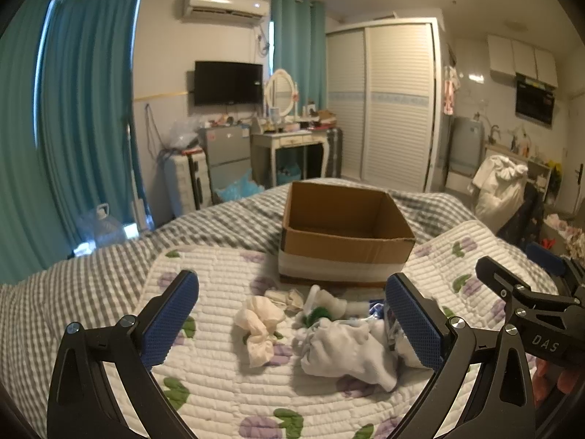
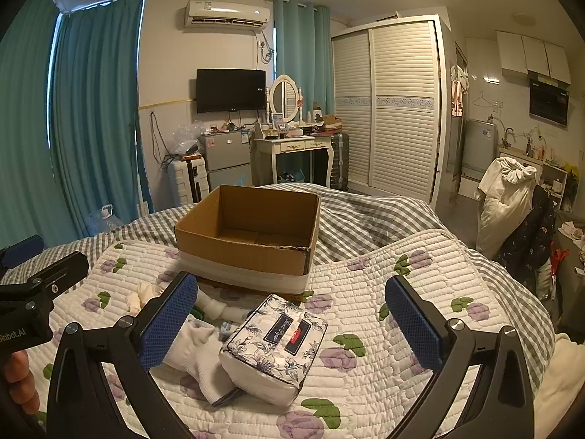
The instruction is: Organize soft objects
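Observation:
An open, empty cardboard box [image 1: 343, 234] stands on the bed; it also shows in the right wrist view [image 2: 252, 234]. In front of it lie a cream cloth bundle [image 1: 259, 323], a white sock [image 1: 347, 351] and a small white-and-green piece [image 1: 321, 309]. A floral tissue pack [image 2: 274, 344] lies beside a white sock [image 2: 199, 360]. My left gripper [image 1: 292, 323] is open above the cloth pile, holding nothing. My right gripper [image 2: 290, 322] is open above the tissue pack, holding nothing.
The items lie on a white quilted mat with purple flowers [image 2: 384, 292] over a grey checked blanket [image 1: 91, 281]. Beyond the bed are a dressing table [image 2: 296, 146], a small fridge [image 2: 226, 157], a wardrobe [image 2: 391, 106] and a chair with clothes [image 2: 512, 197].

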Motion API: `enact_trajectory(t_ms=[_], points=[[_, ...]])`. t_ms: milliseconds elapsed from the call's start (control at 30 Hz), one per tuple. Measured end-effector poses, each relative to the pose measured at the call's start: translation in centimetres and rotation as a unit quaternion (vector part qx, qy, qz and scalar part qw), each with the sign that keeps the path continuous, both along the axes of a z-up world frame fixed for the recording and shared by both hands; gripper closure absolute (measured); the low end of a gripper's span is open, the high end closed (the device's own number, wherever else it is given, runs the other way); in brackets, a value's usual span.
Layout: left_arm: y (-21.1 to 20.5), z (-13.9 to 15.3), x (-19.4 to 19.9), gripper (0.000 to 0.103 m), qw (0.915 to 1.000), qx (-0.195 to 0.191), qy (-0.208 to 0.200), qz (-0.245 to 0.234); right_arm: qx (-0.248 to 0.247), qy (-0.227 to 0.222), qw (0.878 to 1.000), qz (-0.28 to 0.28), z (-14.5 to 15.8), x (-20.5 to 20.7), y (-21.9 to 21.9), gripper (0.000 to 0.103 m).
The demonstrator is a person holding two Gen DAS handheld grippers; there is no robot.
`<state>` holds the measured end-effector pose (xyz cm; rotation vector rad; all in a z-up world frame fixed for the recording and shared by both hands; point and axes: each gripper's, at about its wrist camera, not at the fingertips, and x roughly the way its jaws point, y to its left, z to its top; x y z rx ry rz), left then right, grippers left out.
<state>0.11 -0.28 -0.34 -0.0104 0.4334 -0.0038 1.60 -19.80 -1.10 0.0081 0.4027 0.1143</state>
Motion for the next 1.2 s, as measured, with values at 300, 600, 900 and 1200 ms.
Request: enact_trajectory(t_ms=[300, 600, 900, 1200], points=[[0.26, -0.19, -0.10, 0.000, 1.0000, -0.001, 0.001, -0.001, -0.001, 0.000, 1.000, 0.000, -0.01, 0.06, 0.02, 0.000], [0.25, -0.14, -0.07, 0.000, 1.0000, -0.002, 0.001, -0.001, -0.002, 0.000, 1.000, 0.000, -0.02, 0.04, 0.06, 0.000], [0.23, -0.03, -0.08, 0.000, 1.0000, -0.001, 0.000, -0.001, -0.002, 0.001, 1.000, 0.000, -0.04, 0.06, 0.09, 0.000], [0.20, -0.03, -0.09, 0.000, 1.0000, -0.001, 0.000, -0.001, -0.003, 0.001, 1.000, 0.000, -0.03, 0.07, 0.12, 0.000]])
